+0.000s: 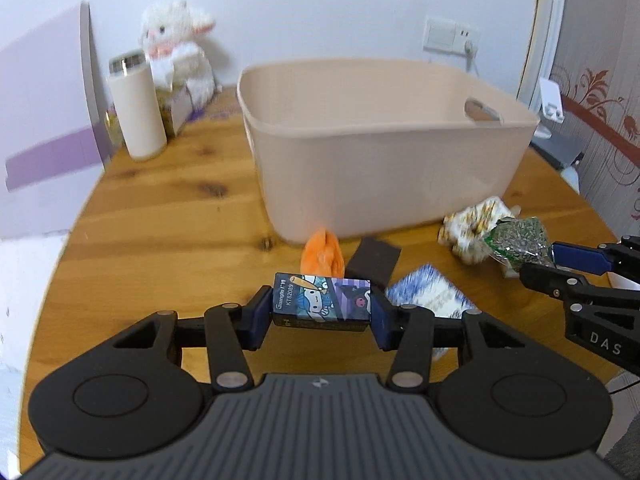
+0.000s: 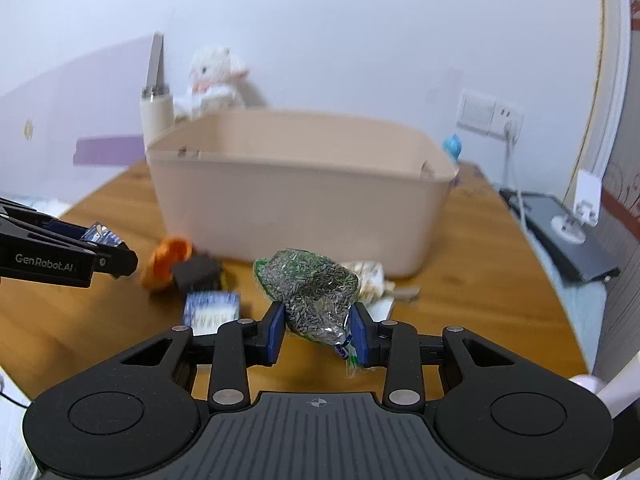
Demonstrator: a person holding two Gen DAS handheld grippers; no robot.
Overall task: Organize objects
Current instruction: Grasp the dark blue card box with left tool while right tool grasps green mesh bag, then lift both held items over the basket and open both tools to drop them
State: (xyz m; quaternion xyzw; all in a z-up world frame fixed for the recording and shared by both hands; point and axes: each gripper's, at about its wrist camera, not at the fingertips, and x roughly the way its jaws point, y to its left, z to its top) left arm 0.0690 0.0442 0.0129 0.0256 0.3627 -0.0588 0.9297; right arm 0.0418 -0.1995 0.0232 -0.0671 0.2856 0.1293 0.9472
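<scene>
My left gripper is shut on a small cartoon-printed box, held above the wooden table in front of the beige plastic bin. My right gripper is shut on a clear green-edged bag of dark seeds, also lifted, in front of the bin. In the left wrist view the right gripper holds the seed bag at the right. On the table lie an orange plush item, a dark square block, a blue-white packet and a crumpled yellow-white wrapper.
A cream thermos, a white plush lamb and a purple-white board stand at the back left. A wall socket with a cable is behind the bin. A dark flat device lies at the right.
</scene>
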